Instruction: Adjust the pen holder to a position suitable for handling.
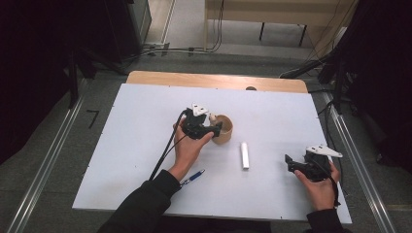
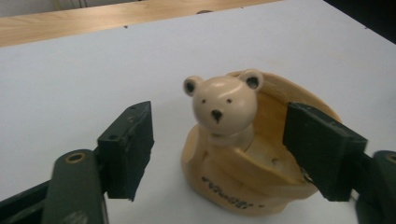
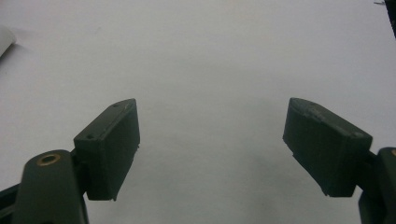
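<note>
Wooden bear holder, lettering unreadable, sits between the released left claw.

overhead forward-down, gripper cameras close, sharing white table

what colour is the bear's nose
Black, on the beige bear head of the wooden holder; clearest in the left gripper view.

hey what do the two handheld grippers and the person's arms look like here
Both the left gripper and the right gripper have black bodies, each topped by a grey three-cornered plate. Their fingers are flat, dark, blocky pads on arms with a brass-coloured pivot ring. A black cable trails from the left gripper along the forearm. The person wears dark long sleeves.
</note>
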Motion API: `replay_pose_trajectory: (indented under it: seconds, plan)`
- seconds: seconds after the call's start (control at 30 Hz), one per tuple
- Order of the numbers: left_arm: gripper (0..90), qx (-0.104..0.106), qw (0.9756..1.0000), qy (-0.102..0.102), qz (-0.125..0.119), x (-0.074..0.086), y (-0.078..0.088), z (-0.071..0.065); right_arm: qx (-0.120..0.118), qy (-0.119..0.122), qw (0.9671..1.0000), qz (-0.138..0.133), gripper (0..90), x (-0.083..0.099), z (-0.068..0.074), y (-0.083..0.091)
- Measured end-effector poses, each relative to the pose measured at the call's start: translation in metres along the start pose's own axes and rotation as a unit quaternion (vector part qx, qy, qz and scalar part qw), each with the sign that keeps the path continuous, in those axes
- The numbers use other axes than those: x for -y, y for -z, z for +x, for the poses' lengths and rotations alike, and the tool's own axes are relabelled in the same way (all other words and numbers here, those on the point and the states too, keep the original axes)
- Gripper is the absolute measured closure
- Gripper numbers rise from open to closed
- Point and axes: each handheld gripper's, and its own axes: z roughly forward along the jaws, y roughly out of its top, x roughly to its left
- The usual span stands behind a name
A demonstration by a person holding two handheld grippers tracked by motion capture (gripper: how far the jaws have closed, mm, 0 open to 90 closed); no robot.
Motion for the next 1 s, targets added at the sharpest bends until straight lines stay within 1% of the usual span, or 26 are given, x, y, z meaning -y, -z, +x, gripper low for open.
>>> replay_pose_trajectory:
  seconds: [0.03,0.07,0.2,0.3,0.4,0.67,0.8,0.9,1.0]
  plan:
    - [22.6,-0.004,1.0000,0.002,-0.001,0.001,0.003,0.001,0.000,0.000,1.0000,0.000,17.2,0.000,0.000,0.000]
    - [20.2,-0.008,1.0000,0.003,-0.003,0.002,0.006,0.003,0.000,0.002,1.0000,0.000,17.2,0.000,0.000,0.000]
    - [17.0,-0.022,0.9997,0.006,-0.011,0.006,0.018,0.009,0.001,0.001,1.0000,0.001,17.1,0.000,0.001,0.000]
    - [14.3,-0.031,0.9994,0.010,-0.011,0.009,0.026,0.014,0.001,0.001,1.0000,0.001,17.1,0.000,0.001,0.000]
    - [13.6,-0.038,0.9992,0.011,-0.008,0.015,0.032,0.018,0.001,0.000,1.0000,0.002,17.1,0.000,0.001,-0.001]
    - [13.2,-0.040,0.9989,0.022,0.001,0.033,0.046,0.030,0.000,0.000,1.0000,0.002,17.1,0.000,0.002,0.000]
    - [13.2,-0.050,0.9983,0.027,0.010,0.043,0.051,0.037,0.000,0.001,1.0000,0.002,17.1,0.000,0.002,0.000]
    - [13.3,-0.052,0.9979,0.036,0.012,0.047,0.054,0.042,0.000,0.001,1.0000,0.001,17.1,0.000,0.002,0.000]
    - [13.4,-0.057,0.9977,0.036,0.012,0.050,0.059,0.045,0.001,0.001,1.0000,0.001,17.1,0.000,0.002,0.000]
